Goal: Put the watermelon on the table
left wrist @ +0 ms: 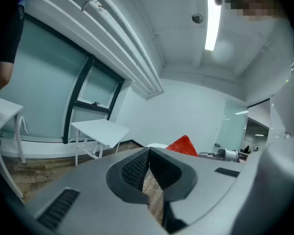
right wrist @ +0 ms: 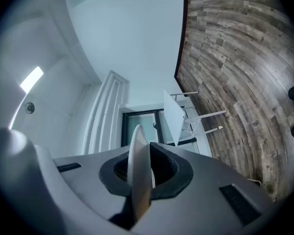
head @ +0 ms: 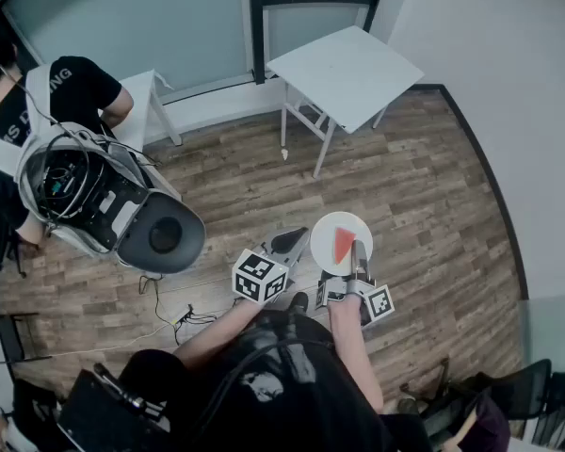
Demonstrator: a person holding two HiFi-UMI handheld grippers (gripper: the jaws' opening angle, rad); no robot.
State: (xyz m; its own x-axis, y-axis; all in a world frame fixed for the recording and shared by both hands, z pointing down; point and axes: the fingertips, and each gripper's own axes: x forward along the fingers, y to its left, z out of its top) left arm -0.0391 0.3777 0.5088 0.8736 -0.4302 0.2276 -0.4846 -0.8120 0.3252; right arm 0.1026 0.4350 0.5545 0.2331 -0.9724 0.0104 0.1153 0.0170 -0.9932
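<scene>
Peeking over the closed left tongs (left wrist: 148, 151), the watermelon (left wrist: 184, 145) shows only partly

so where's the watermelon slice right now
Head view, centre right: the watermelon slice lies on the white plate that the right gripper holds by its rim, short of the white table.

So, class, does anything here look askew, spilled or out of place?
Nothing spilled or damaged. Oddly, the watermelon slice sits on a white plate held only by its rim in the right hand-held gripper, above the floor, short of the table.
</scene>
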